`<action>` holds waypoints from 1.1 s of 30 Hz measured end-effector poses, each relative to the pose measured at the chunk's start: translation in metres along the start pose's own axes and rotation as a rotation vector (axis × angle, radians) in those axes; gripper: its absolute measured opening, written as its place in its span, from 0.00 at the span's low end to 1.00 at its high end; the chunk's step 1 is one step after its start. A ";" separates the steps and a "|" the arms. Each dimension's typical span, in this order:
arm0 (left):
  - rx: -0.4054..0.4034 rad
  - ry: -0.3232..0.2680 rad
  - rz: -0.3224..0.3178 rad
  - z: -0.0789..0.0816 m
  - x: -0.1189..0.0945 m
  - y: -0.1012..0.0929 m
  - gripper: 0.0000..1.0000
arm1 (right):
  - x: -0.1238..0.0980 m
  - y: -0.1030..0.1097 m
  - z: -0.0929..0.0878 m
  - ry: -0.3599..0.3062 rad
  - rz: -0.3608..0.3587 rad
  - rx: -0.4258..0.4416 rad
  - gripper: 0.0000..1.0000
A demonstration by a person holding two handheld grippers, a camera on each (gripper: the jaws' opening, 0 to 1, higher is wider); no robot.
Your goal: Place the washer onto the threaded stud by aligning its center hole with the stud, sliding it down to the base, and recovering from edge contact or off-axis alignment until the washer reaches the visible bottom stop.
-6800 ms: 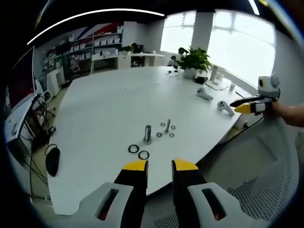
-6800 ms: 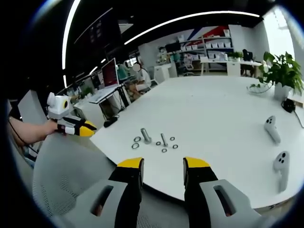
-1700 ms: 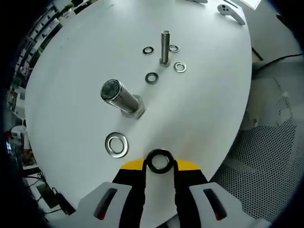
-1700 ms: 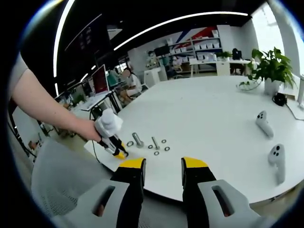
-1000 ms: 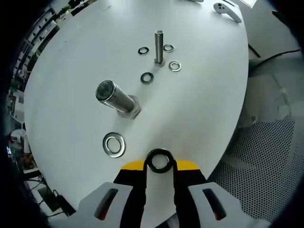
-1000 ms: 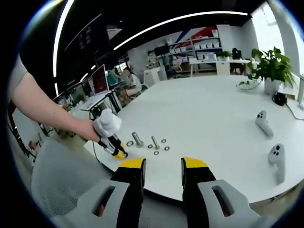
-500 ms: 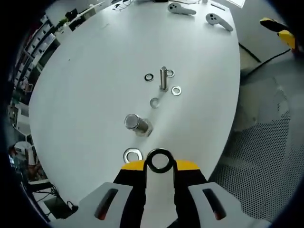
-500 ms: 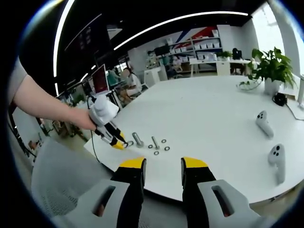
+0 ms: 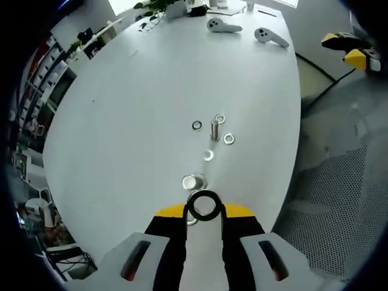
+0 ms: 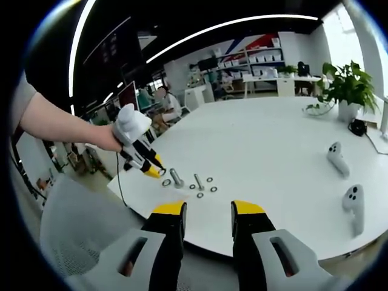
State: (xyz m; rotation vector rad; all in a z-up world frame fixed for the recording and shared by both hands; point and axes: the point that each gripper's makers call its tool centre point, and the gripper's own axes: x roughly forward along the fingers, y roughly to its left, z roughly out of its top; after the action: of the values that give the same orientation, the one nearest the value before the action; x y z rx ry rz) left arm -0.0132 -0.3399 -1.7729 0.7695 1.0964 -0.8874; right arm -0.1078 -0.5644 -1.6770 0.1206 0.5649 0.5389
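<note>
My left gripper (image 9: pixel 204 207) is shut on a black washer (image 9: pixel 204 205), held high above the white table (image 9: pixel 133 109). The thick threaded stud (image 9: pixel 194 181) stands just beyond the washer, seen end-on from above. A thin bolt (image 9: pixel 214 129) stands farther off with small washers (image 9: pixel 228 139) around it. In the right gripper view, a hand holds the left gripper (image 10: pixel 154 170) tilted down just left of the stud (image 10: pixel 176 177). My right gripper (image 10: pixel 203 209) is open with nothing between its jaws, off the table's near edge, and it appears far right as the right gripper (image 9: pixel 354 51).
Two white controllers (image 9: pixel 223 25) (image 9: pixel 270 36) lie at the table's far side, also seen as controllers (image 10: pixel 334 159) (image 10: pixel 354 206). A potted plant (image 10: pixel 348 85) stands at the back. A grey mesh chair (image 9: pixel 330 212) sits beside the table edge. A flat washer (image 10: pixel 166 182) lies left of the stud.
The left gripper has risen away from the table with the washer and moved over the thick stud, so the parts look smaller. The right gripper has stayed still.
</note>
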 end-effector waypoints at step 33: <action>0.027 0.067 0.008 0.003 0.050 0.011 0.19 | 0.000 -0.002 -0.002 0.013 -0.009 0.001 0.30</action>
State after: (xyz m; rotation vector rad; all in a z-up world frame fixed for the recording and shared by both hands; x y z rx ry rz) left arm 0.0077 -0.3489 -1.8192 0.8309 1.1414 -0.8765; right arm -0.1082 -0.5658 -1.6795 0.1157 0.5784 0.5311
